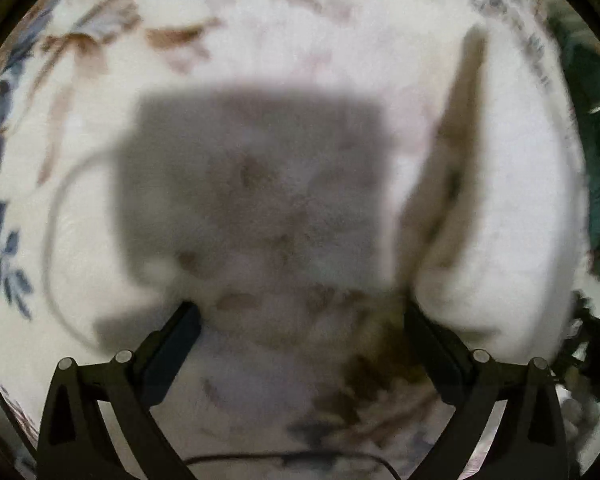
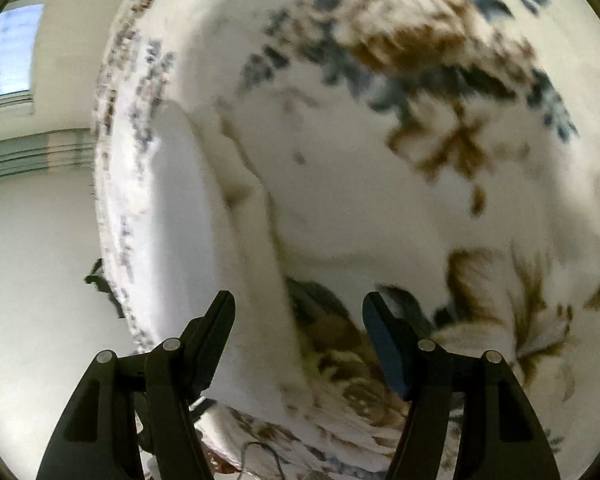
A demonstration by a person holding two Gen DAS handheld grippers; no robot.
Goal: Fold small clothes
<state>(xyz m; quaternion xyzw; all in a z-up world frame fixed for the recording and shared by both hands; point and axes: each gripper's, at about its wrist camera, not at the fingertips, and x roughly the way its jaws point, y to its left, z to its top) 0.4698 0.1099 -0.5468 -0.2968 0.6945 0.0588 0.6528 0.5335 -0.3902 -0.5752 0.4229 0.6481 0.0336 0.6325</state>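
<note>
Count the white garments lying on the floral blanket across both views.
1. A single white garment lies on the floral blanket, right of the open left gripper; the right wrist view shows it between the open right gripper's fingers. More may be hidden.

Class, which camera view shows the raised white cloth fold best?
The right wrist view: the white cloth fold runs centrally, reaching the open right gripper. The left wrist view shows it only at the right side, blurred.

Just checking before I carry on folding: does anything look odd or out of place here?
Nothing is spilled or damaged. The white cloth lies bunched with one raised fold on the floral blanket. The grey square is just the left gripper's shadow. Both views are blurred.
</note>
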